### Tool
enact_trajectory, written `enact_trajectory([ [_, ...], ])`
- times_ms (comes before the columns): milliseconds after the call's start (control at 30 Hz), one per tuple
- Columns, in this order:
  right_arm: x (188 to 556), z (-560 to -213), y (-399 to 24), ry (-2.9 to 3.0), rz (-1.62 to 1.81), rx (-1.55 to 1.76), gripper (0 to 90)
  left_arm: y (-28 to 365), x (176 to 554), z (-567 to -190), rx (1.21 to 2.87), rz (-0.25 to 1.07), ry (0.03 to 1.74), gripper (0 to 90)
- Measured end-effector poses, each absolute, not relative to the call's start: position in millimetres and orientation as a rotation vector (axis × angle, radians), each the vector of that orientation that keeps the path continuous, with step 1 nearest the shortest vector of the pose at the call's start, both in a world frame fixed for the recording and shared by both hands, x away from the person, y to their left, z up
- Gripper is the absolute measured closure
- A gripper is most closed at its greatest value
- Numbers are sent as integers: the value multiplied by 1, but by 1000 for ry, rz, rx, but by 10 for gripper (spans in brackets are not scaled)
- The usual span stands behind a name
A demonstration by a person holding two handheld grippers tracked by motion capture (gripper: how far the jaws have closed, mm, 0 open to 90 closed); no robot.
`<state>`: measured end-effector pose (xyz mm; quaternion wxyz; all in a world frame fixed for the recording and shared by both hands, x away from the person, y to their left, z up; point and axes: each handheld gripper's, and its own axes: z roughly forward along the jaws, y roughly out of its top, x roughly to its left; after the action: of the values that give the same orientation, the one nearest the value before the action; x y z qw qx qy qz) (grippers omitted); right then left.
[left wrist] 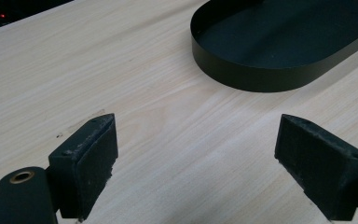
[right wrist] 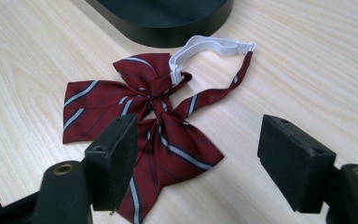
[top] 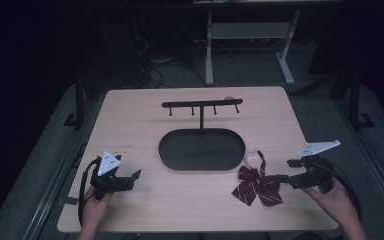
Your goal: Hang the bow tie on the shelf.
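Bow tie (right wrist: 154, 116) flat on table (top: 130, 120), right of black oval tray (top: 172, 150). Right gripper (right wrist: 198, 154) spread just beside it; left gripper (left wrist: 196, 163) spread over bare wood.

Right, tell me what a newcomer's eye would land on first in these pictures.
First, the dark red striped bow tie with its white strap, lying on the pale wooden table just ahead of the open right gripper. Next, the black oval tray at the table's centre, a hook rack rising from its far edge. The left gripper is open over bare wood.
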<state>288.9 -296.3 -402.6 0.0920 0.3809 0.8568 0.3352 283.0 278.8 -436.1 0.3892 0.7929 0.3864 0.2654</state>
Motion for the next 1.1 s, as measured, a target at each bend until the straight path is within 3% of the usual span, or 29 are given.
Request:
enact_trajectory([
  [333, 306, -394, -284, 2595, 968, 1142, 259, 279, 282, -436, 2017, 675, 981, 131],
  [1100, 352, -394, -251, 2675, 804, 1134, 348, 279, 282, -436, 2016, 678, 977, 131],
])
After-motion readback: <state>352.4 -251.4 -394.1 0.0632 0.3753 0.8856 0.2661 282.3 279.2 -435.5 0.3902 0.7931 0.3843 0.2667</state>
